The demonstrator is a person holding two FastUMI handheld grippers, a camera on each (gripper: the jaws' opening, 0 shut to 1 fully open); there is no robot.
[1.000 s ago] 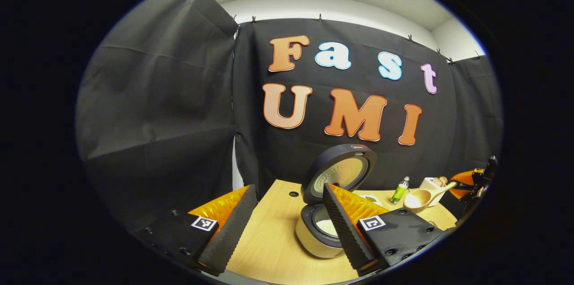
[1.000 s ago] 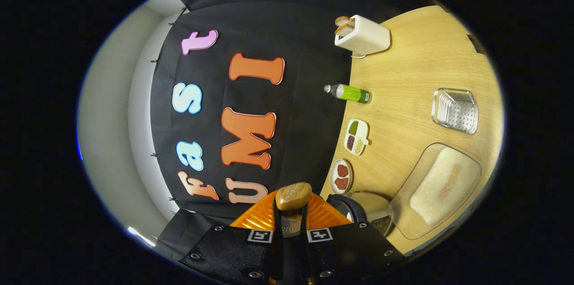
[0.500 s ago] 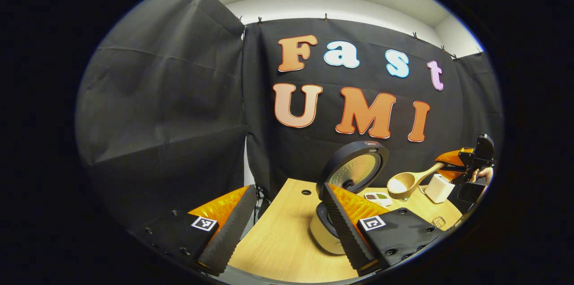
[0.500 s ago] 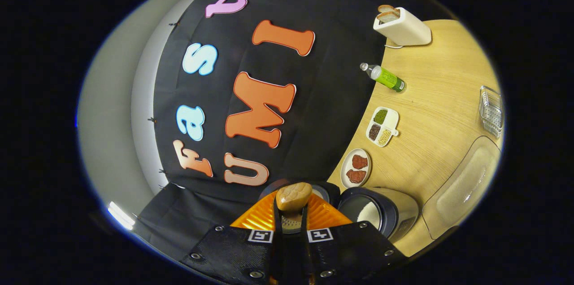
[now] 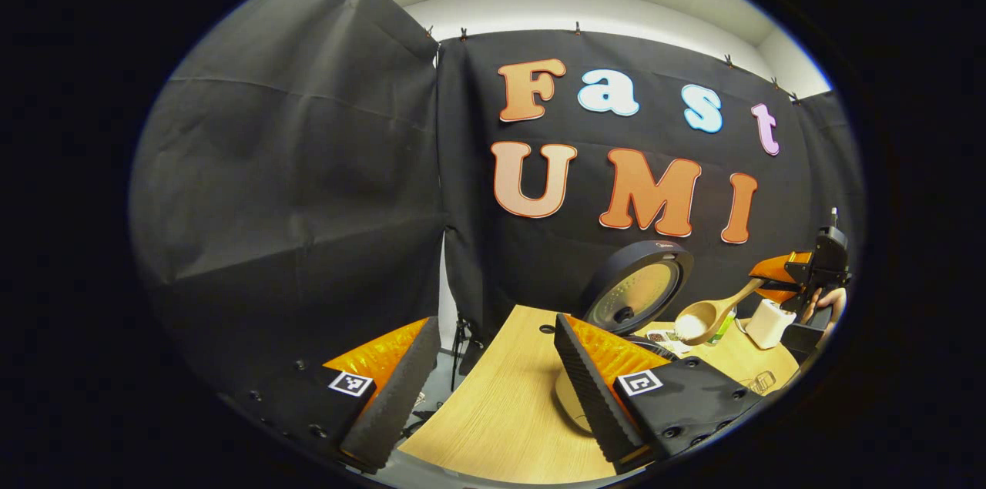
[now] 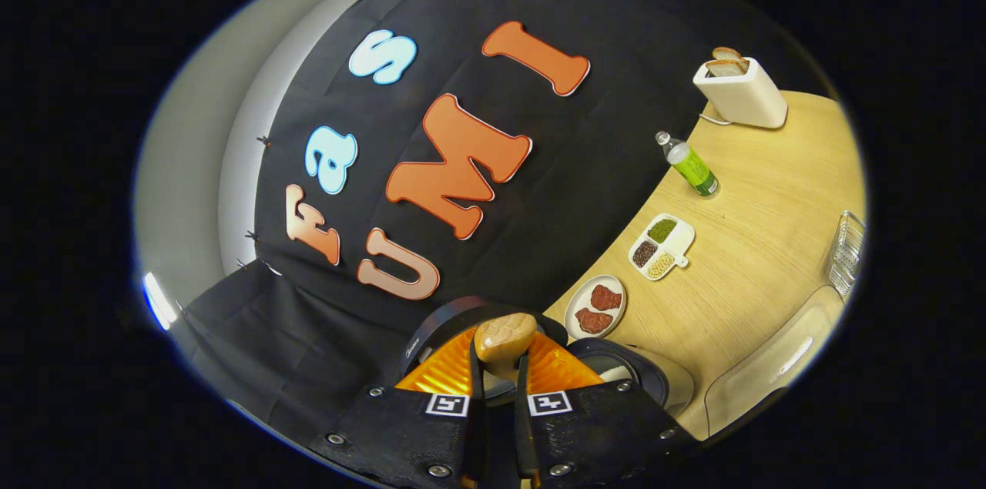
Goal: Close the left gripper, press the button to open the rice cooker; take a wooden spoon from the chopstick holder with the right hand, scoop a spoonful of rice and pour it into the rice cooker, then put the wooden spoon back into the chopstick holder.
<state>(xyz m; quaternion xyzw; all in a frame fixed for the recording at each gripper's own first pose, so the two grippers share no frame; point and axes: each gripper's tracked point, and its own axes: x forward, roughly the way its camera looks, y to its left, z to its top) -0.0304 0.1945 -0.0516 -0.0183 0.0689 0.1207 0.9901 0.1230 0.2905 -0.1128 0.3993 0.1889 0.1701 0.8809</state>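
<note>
The rice cooker (image 5: 636, 295) stands with its round lid raised; its body is partly hidden behind one of my left fingers. My left gripper (image 5: 493, 389) is open and empty, low at the table's near-left edge. Farther right, my right gripper (image 5: 801, 273) holds the wooden spoon (image 5: 707, 316) in the air, its bowl carrying something white just right of the raised lid. In the right gripper view, the right gripper (image 6: 499, 373) is shut on the spoon handle (image 6: 504, 336), above the open cooker (image 6: 625, 375). The white chopstick holder (image 6: 741, 95) stands at the table's back.
On the wooden table (image 6: 755, 242) sit a green bottle (image 6: 693, 170), a divided dish of grains (image 6: 661, 246), a plate with red pieces (image 6: 595, 309), a clear rack (image 6: 846, 250) and a clear container (image 6: 762, 366). The table's left edge (image 5: 462, 396) drops off beside my left gripper.
The right gripper has carried the spoon from near the holder towards the cooker and rolled back towards level. My left gripper has swung left, so the cooker shifted right in its view.
</note>
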